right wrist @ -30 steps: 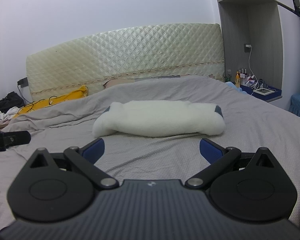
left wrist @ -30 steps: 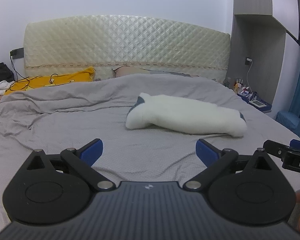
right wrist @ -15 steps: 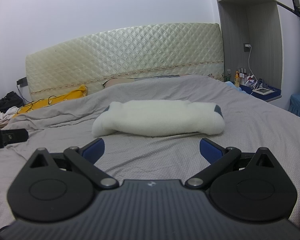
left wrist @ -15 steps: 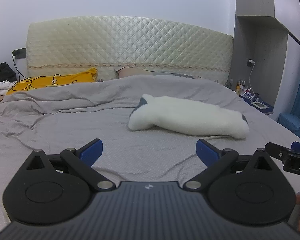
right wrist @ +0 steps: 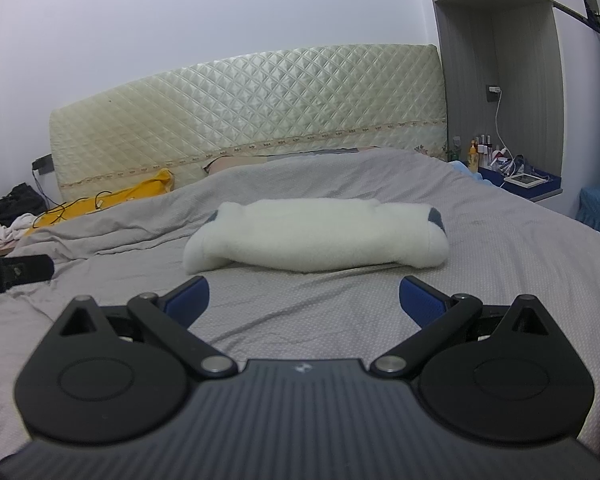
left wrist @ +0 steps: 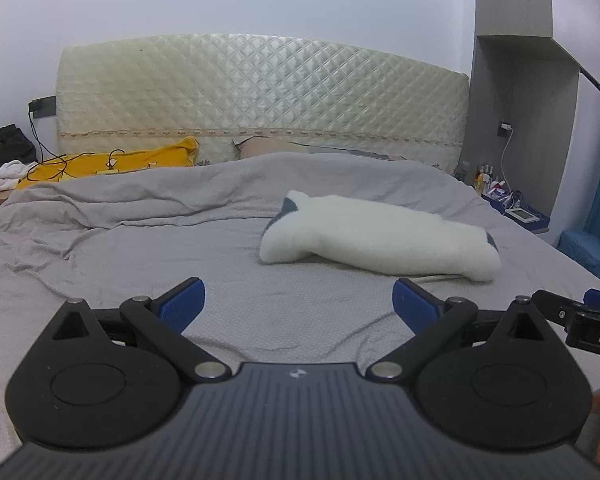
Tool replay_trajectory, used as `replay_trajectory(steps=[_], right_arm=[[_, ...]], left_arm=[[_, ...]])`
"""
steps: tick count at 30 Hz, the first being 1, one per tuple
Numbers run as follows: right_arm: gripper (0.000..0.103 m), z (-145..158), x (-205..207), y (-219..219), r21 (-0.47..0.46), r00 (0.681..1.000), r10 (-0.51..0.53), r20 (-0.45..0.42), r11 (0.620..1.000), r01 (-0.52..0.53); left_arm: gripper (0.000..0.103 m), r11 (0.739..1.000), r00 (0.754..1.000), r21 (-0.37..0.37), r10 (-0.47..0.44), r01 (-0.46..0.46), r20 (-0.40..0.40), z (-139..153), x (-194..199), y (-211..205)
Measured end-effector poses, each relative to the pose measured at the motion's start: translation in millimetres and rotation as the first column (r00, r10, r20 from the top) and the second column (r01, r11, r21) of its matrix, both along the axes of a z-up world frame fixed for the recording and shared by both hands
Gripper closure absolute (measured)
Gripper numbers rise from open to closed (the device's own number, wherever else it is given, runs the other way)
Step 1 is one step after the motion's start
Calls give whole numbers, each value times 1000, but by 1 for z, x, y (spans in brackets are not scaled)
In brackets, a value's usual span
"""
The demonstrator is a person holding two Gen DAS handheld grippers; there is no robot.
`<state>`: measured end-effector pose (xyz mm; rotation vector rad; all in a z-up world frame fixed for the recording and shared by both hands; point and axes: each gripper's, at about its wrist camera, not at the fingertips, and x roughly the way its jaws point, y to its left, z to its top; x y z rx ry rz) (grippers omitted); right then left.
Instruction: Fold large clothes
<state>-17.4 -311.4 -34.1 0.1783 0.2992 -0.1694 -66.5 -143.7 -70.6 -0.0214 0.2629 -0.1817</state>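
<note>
Right claw [left wrist: 592, 320] label reads "DA", rest cut off.

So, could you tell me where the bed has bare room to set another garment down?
Bare grey bedspread lies between the open right gripper and the folded white garment, and left of the garment. It is crowded near the headboard: yellow pillow, cables.

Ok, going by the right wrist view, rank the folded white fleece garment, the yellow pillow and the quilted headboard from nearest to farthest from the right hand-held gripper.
From the right hand-held gripper:
1. Folded white fleece garment, just ahead, mid-bed.
2. Yellow pillow, far left, at the head of the bed.
3. Quilted headboard, upright behind the pillow, against the wall.
</note>
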Motion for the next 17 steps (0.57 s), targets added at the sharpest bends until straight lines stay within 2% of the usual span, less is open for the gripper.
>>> replay_trajectory(steps=[17], right_arm=[[0, 0, -1, 1, -5, 1000, -3, 6, 1000, 3]], left_arm=[[1, 1000, 1000, 22, -8, 9, -4, 1, -1, -3]])
